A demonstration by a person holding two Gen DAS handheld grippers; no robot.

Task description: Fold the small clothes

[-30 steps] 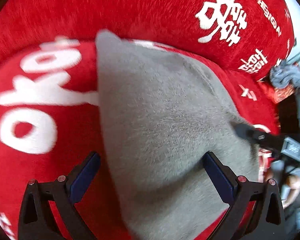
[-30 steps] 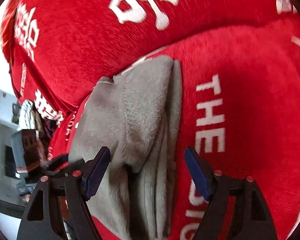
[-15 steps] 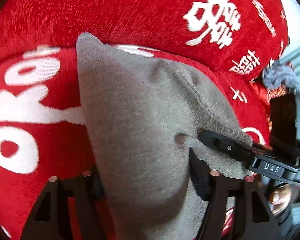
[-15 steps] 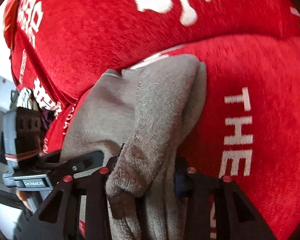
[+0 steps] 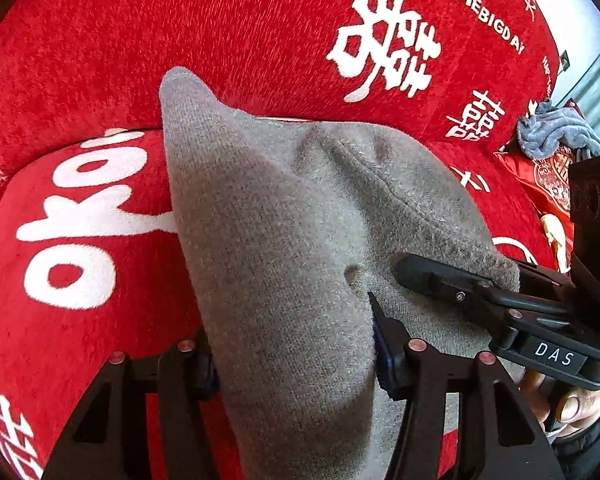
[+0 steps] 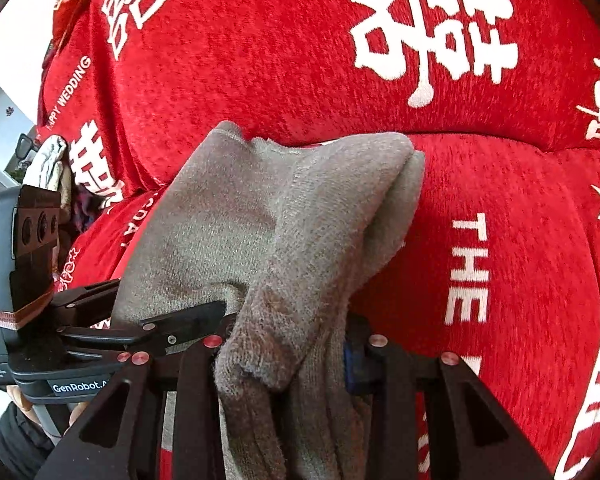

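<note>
Grey knit garment (image 5: 284,248) is sitting mid-frame on the red sofa cover (image 5: 100,40), far tip poking up toward 11 o'clock in the left wrist view, near end bunched between both tools. In the right wrist view the same piece (image 6: 300,220) is showing doubled layers, fold edge running out toward 1 o'clock.

Left gripper (image 5: 296,360) is clamping a thick wad of the near edge at 6 o'clock; its jaws have just been closing, cloth filling the whole gap. Right gripper (image 6: 284,360) is pinching the other near corner, jaws likewise just closing, fabric squeezed between the pads and a loose end hanging below. Right tool is also showing at 4 o'clock in the left view, a person's fingers (image 5: 572,404) under it.

Judgement: both near corners grabbed, so the step is carrying that edge over toward the far tip at 11–12 o'clock. To do it well imo:
- be keeping both hands level and apart so the edge is staying taut, no sag in the middle
- be lifting only enough to clear the lower layer, else the far end is dragging on the plush cover
- be watching layer count in the right grip; can't tell if all layers are caught
- be lowering onto the far edge before letting go.

Blue-grey cloth (image 5: 556,128) is lying well apart at 2 o'clock, not in play.
</note>
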